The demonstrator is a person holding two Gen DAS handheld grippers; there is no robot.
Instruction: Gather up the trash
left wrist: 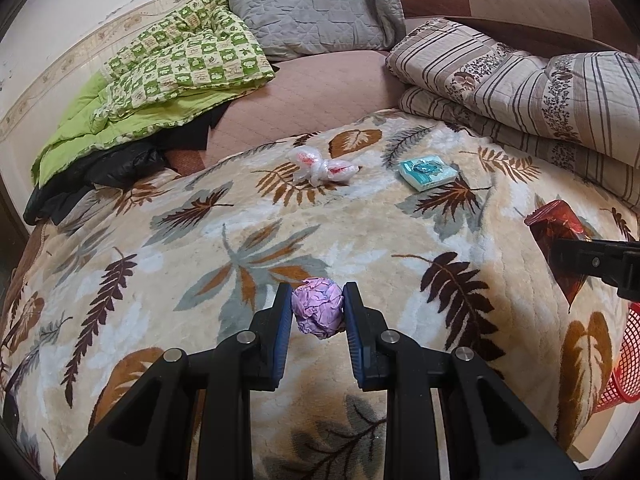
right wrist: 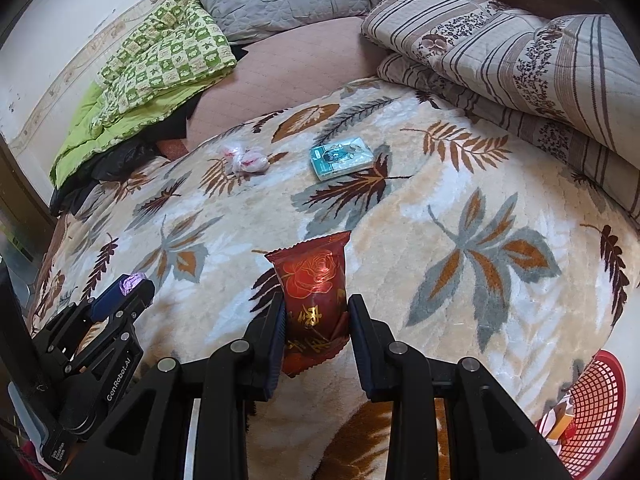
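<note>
A: What is the left gripper (left wrist: 318, 312) holding?

B: A ball of crumpled purple paper (left wrist: 319, 311), creased all over, pinched tight between the two blue pads above the blanket (left wrist: 360, 240).

A: And the right gripper (right wrist: 316, 322)?

B: It is clamped on a red wrapper (right wrist: 314, 292), shiny foil with a gold rose printed on it (the crimped top edge stands up past the fingertips). Its lower half sits between the black fingers.

A: What is the blanket like?

B: Plush and fuzzy, cream with brown, grey and orange leaves. Farther back on it lie a knotted clear plastic bag (left wrist: 324, 168) with red marks and, well apart to its right, a flat teal tissue pack (left wrist: 427, 171).

A: Anything else?

B: A red mesh basket (right wrist: 592, 408), plastic lattice, at the bed's right edge. At the back of the bed are a green checked quilt (left wrist: 180, 64), a grey quilted pillow (left wrist: 312, 12) and a folded striped quilt (left wrist: 520, 88).
</note>
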